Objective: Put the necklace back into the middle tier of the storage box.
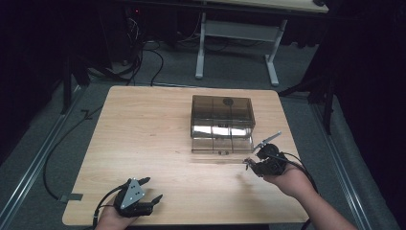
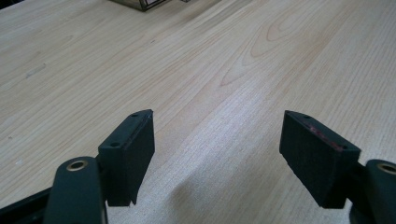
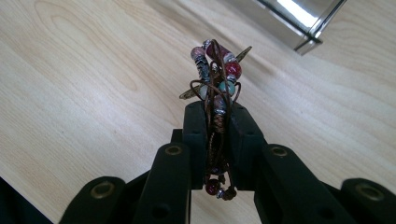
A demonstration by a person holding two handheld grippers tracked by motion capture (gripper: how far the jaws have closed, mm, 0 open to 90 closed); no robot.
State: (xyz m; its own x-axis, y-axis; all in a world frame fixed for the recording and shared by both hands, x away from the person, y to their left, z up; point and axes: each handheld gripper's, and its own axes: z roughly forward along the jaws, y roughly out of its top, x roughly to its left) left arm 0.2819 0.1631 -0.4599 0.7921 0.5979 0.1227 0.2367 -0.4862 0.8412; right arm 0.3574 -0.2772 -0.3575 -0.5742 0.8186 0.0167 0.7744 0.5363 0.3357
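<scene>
The right hand-held gripper (image 3: pixel 217 112) is clamped on a beaded bracelet (image 3: pixel 217 74), held above the tabletop (image 1: pixel 143 139) just in front of the brown box (image 1: pixel 221 115). The left hand-held gripper (image 2: pixel 217 154) hovers near the tabletop's front edge, jaws wide apart and empty.

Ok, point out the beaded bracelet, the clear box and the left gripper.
beaded bracelet (image 3: pixel 216 70), right gripper view, bead cluster above the fingers.
clear box (image 1: pixel 221 108), high view, its smoky lid.
left gripper (image 1: pixel 150 189), high view, between its open fingers.
</scene>
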